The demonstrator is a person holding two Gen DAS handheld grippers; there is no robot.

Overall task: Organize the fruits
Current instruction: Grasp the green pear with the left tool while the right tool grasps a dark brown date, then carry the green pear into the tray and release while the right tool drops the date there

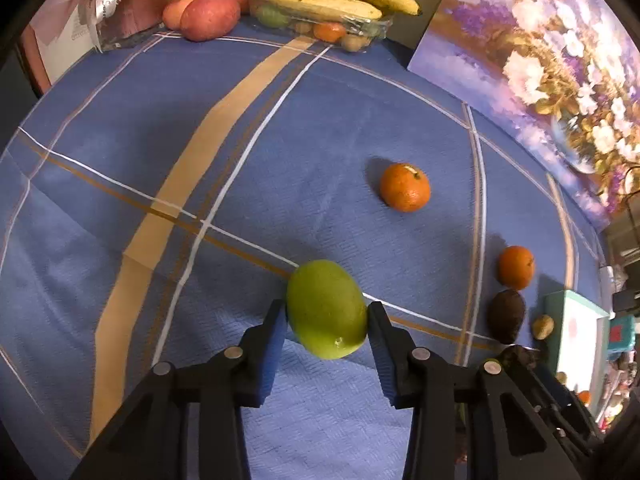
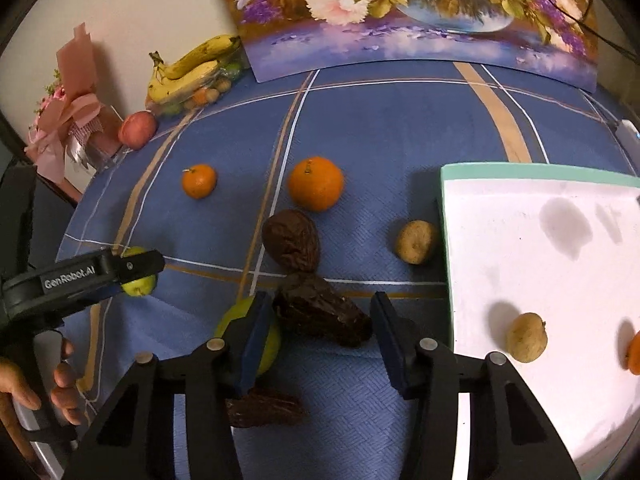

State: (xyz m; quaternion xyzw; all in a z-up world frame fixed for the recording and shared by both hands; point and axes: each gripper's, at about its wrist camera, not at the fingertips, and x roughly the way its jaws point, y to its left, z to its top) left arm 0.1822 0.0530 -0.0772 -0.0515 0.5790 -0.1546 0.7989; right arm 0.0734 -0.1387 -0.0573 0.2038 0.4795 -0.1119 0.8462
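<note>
A green oval fruit rests on the blue checked tablecloth, and my left gripper is shut on it, a blue pad pressing each side. The right wrist view shows that same gripper on the green fruit. My right gripper is shut on a dark brown wrinkled fruit, which lies slanted between its pads. A second green fruit is partly hidden behind the right gripper's left finger. The white tray with a mint rim holds a brown round fruit and an orange.
On the cloth lie two oranges, another dark fruit, a third one under my right gripper and a small brown fruit. Bananas, an apple and a flower painting stand at the back.
</note>
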